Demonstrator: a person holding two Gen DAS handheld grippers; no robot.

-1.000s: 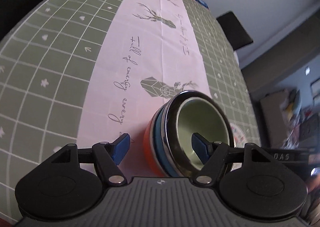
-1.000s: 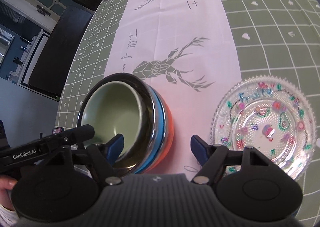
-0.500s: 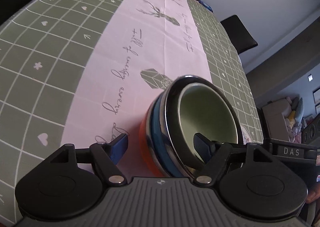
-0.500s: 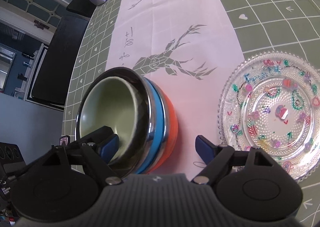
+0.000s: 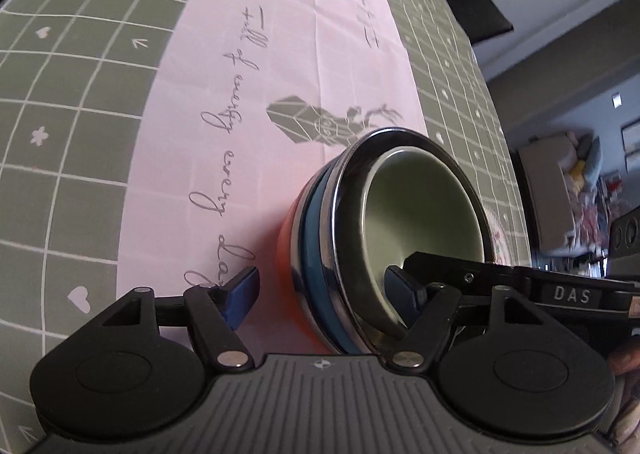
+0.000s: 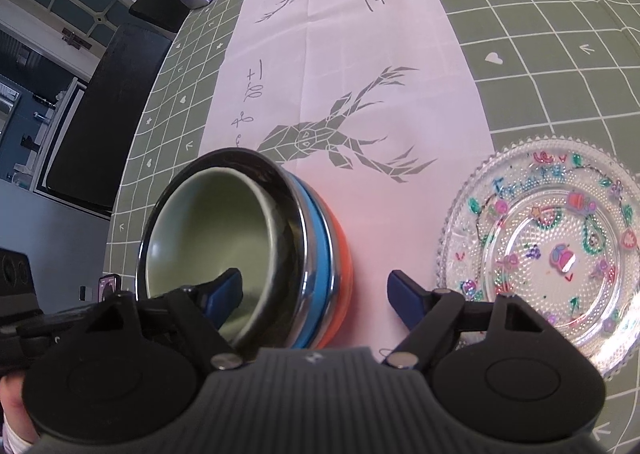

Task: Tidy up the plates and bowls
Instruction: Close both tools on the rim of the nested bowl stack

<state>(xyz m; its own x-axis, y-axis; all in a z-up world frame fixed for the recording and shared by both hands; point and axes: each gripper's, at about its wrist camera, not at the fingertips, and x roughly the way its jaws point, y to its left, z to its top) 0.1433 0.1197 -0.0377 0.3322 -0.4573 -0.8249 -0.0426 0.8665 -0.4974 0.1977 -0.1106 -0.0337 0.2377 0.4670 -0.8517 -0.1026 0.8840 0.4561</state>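
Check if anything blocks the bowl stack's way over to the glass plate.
Nothing visible does. Only bare tablecloth lies between the stack of bowls and the glass plate, except one finger of the right hand-held gripper, hanging beside the stack.

Each handheld gripper, the left gripper and the right gripper, is showing a ribbed grey body, black round-ended linkage arms with silver rivets, and blue finger pads.

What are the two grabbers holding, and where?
Nothing yet. The left gripper and right gripper each straddle the rim of the bowl stack, jaws closing but pads not pressing on it.
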